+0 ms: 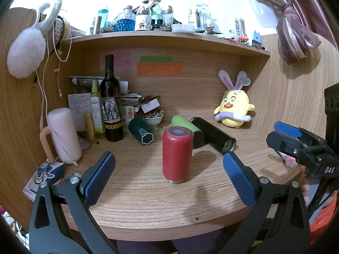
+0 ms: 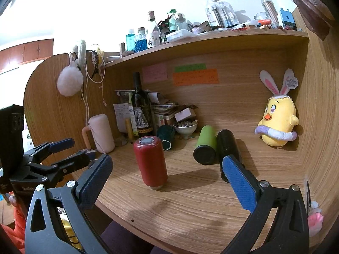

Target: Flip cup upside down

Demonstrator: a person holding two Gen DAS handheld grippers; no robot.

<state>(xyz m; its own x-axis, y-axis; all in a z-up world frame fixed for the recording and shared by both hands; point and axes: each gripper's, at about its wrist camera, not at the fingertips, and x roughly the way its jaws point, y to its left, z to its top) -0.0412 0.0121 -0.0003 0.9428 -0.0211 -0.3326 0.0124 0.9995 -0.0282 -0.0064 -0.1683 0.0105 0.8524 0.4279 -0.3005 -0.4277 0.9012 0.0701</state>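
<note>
A red cup (image 1: 177,154) stands on end in the middle of the wooden desk (image 1: 148,201), its flat base up and its metal rim on the wood. It also shows in the right wrist view (image 2: 150,162). My left gripper (image 1: 169,158) is open and empty, its blue pads on either side of the cup but nearer the desk's front edge, not touching it. My right gripper (image 2: 167,163) is open and empty too, a short way in front of the cup. The right gripper also shows at the right edge of the left wrist view (image 1: 284,134).
Behind the red cup lie a green cup (image 1: 186,124), a black cup (image 1: 213,135) and a dark teal cup (image 1: 141,130) on their sides. A wine bottle (image 1: 111,103), a pink case (image 1: 63,135), a small bowl (image 1: 153,118) and a yellow plush chick (image 1: 233,108) stand further back.
</note>
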